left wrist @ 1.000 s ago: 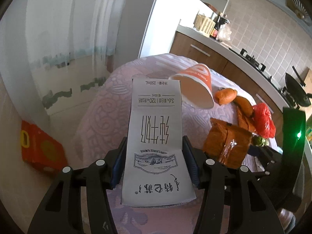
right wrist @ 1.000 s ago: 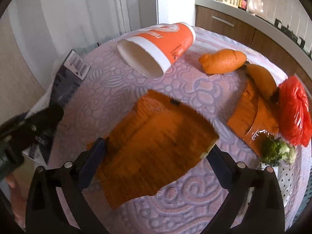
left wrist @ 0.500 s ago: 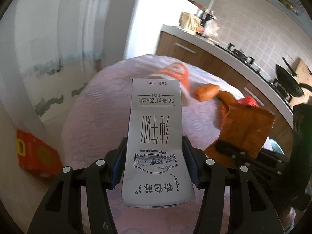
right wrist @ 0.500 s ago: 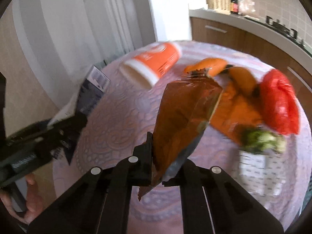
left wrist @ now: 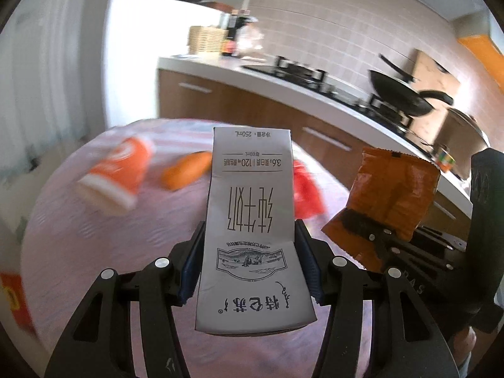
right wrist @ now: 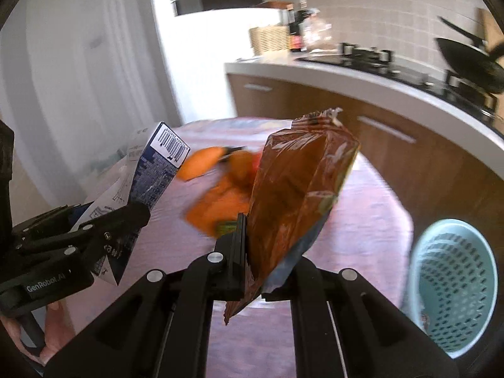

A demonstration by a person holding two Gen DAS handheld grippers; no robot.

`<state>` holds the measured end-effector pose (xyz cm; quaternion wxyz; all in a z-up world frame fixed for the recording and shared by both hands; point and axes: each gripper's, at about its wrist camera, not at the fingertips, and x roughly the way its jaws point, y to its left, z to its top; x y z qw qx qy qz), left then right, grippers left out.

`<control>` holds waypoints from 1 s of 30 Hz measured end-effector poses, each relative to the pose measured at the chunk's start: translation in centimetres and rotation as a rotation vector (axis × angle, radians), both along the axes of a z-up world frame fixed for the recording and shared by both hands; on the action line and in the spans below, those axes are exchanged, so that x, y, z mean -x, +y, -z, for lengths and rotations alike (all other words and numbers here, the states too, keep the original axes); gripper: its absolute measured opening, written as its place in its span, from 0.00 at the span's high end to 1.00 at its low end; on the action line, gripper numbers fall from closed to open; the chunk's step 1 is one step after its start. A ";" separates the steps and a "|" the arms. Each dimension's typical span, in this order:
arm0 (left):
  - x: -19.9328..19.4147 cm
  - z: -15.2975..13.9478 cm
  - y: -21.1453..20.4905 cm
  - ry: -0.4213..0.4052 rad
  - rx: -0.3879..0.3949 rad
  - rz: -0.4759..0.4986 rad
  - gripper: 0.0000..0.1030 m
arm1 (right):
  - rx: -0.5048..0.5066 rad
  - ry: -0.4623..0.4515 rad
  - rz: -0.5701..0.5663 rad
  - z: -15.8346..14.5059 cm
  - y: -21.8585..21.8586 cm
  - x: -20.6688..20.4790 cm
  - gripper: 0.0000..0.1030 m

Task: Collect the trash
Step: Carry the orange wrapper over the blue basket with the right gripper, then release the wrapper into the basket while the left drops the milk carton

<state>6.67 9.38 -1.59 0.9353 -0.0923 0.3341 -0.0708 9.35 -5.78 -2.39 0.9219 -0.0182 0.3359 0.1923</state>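
My left gripper [left wrist: 250,252] is shut on a white milk carton [left wrist: 252,208] with black print, held above the round table. The carton also shows in the right wrist view [right wrist: 151,173], at the left. My right gripper [right wrist: 267,252] is shut on an orange snack bag [right wrist: 296,195], lifted off the table. The bag also shows in the left wrist view [left wrist: 390,201], at the right. On the table lie an orange paper cup [left wrist: 116,173] on its side, an orange piece [left wrist: 186,170] and a red bag [left wrist: 304,192].
A light-blue perforated basket [right wrist: 453,283] stands on the floor right of the table. The table has a pink patterned cloth [left wrist: 94,236]. A kitchen counter [left wrist: 283,85] with a stove and a black wok [left wrist: 400,94] runs behind.
Both grippers have lifted and swung right with their loads. The basket has come into the right wrist view. The snack bag went from lying on the table to gripped and raised.
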 end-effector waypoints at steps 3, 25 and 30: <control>-1.4 -0.2 -3.3 0.004 -0.005 0.056 0.49 | 0.002 -0.012 0.058 -0.1 -3.2 -0.1 0.96; -9.0 7.2 -26.1 0.176 -0.004 0.437 0.49 | -0.018 0.201 0.502 8.6 -26.4 -1.4 0.95; -9.8 8.8 -27.3 0.208 -0.011 0.456 0.49 | -0.024 0.248 0.516 9.8 -27.6 -1.8 0.95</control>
